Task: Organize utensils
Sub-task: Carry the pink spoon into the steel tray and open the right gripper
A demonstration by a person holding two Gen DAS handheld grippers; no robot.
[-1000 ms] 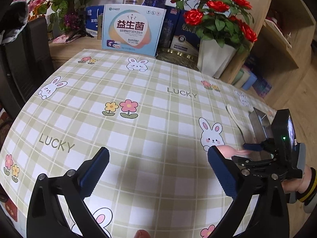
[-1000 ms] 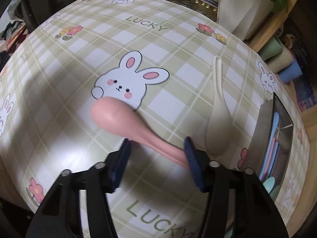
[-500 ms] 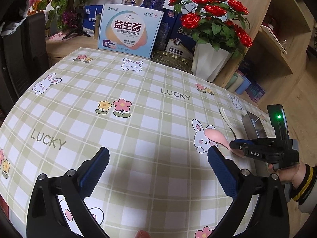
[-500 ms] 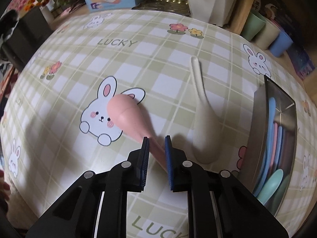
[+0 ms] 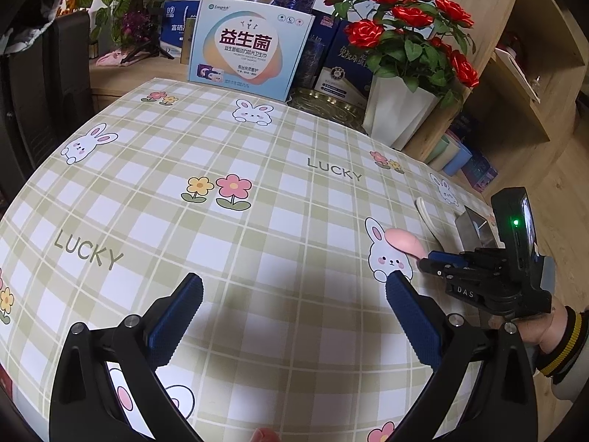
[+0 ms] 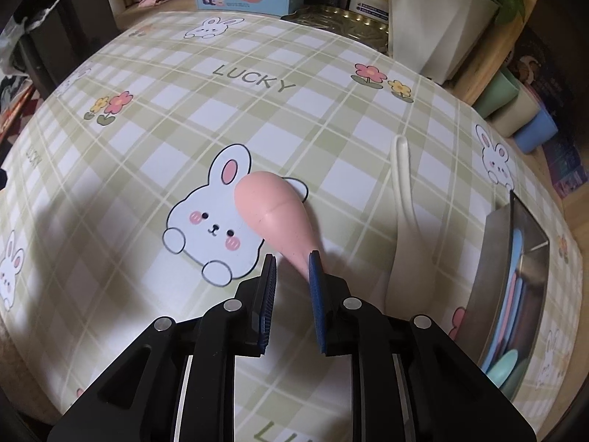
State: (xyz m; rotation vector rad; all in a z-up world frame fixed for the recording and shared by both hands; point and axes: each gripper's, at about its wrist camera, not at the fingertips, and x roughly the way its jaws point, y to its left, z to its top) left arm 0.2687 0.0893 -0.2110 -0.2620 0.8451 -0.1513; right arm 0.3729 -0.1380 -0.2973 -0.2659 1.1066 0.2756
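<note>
- Since a second ago the right gripper (image 6: 292, 258) has closed from a wide spread around the pink spoon (image 6: 274, 215) to a pinch on its handle; in that time the jaws have just been closing, with the handle between them
- The pink spoon's bowl, which lay beside the printed rabbit, now overlaps the rabbit's ear and cheek; whether it is off the tablecloth (image 6: 154, 118) I cannot tell
- The left gripper (image 5: 294, 289) stays spread wide over bare cloth, with nothing between its pads
- The cream spoon (image 6: 403, 188) lies as before, just beside the metal tray (image 6: 493, 258); its bowl end is partly hidden behind the right finger
- The tray holds blue, pink and green utensils, cut off at the frame edge and hard to count
- From the left view the pinched handle is hidden by the right gripper's body; only a wrist and striped cuff (image 5: 568, 342) of the person show
</note>
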